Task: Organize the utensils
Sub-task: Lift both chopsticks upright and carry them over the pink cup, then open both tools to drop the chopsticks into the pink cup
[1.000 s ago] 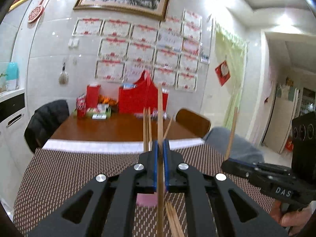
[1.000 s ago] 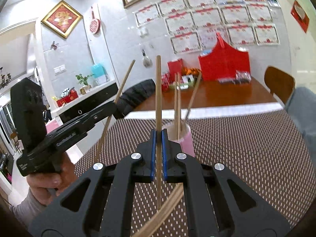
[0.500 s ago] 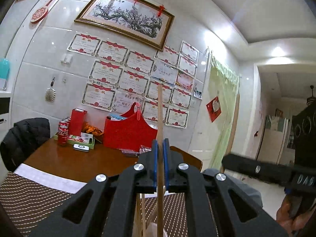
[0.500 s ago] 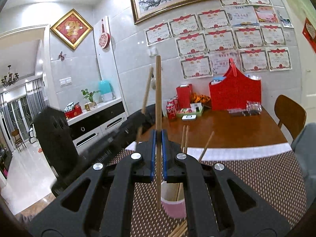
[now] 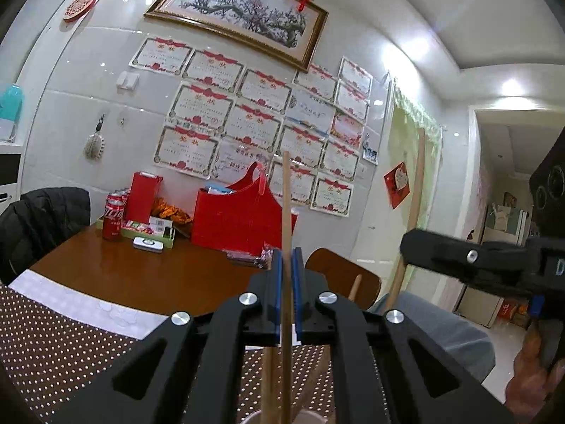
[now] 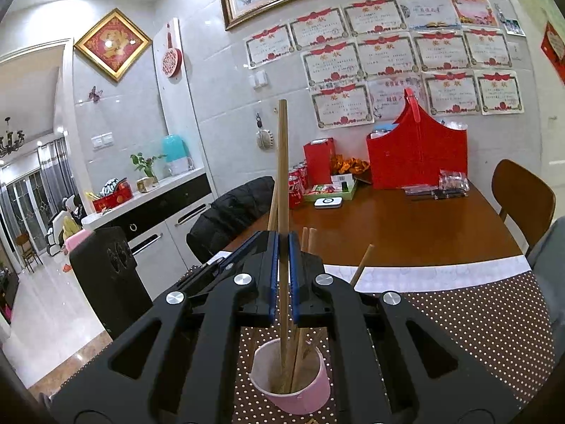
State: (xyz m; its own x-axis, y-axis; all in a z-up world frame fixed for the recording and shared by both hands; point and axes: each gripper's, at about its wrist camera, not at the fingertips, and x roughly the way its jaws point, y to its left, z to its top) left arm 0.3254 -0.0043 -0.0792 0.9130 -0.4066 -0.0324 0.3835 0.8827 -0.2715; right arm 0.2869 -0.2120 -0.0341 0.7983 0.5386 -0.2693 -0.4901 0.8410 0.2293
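Your left gripper (image 5: 286, 265) is pinching one wooden chopstick (image 5: 286, 205) between its blue pads. The stick stands almost straight up in the middle of the left wrist picture. Its top pokes high above the pads, and its lower part runs down behind them to the bottom edge, where the rim of the pink cup (image 5: 310, 416) just peeks in.

Your right gripper (image 6: 283, 251) is also squeezed tight on a chopstick (image 6: 282, 162). This stick goes up the middle of the right wrist picture. Its lower end dips inside the pink cup, which sits low in the middle of that picture on the dotted brown mat (image 6: 494, 321). More chopsticks (image 6: 306, 242) lean in the cup, just right of your stick.
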